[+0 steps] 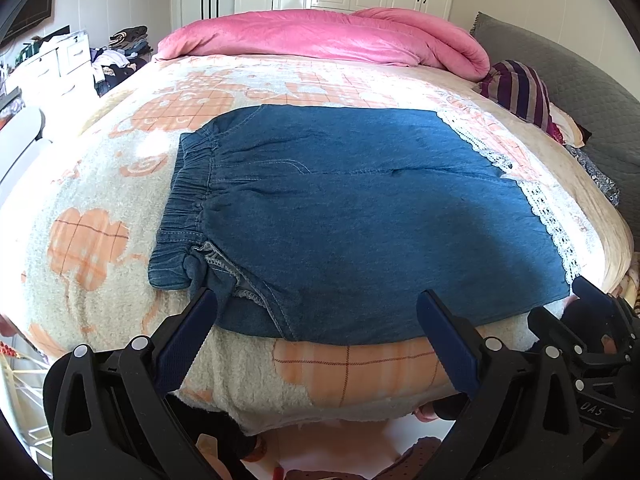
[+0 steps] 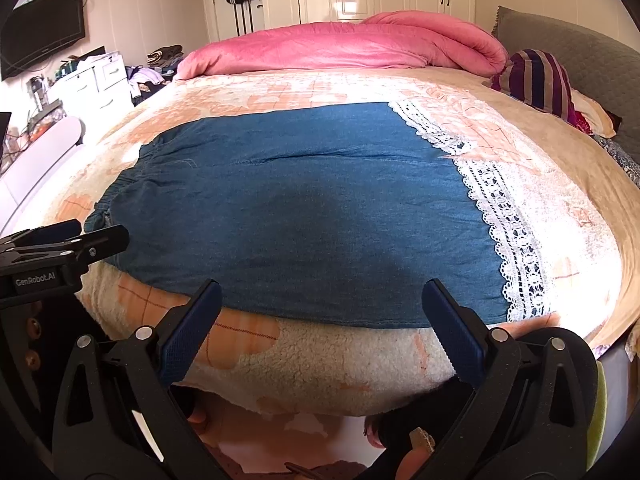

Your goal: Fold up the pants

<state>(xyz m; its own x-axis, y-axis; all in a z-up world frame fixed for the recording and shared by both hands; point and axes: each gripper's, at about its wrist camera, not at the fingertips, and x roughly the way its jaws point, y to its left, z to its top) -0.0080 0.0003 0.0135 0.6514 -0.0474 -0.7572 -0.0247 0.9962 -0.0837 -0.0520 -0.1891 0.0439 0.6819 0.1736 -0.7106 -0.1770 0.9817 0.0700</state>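
Lying flat on bed [image 1: 100, 184], denim pants [image 1: 340, 216], both tongs agape

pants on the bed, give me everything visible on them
The pants are blue denim-look fabric with an elastic gathered waistband at the left and white lace trim along the right-hand leg ends. They lie flat, spread across the fleece blanket near the bed's front edge. Both grippers hover open at that edge, touching nothing.
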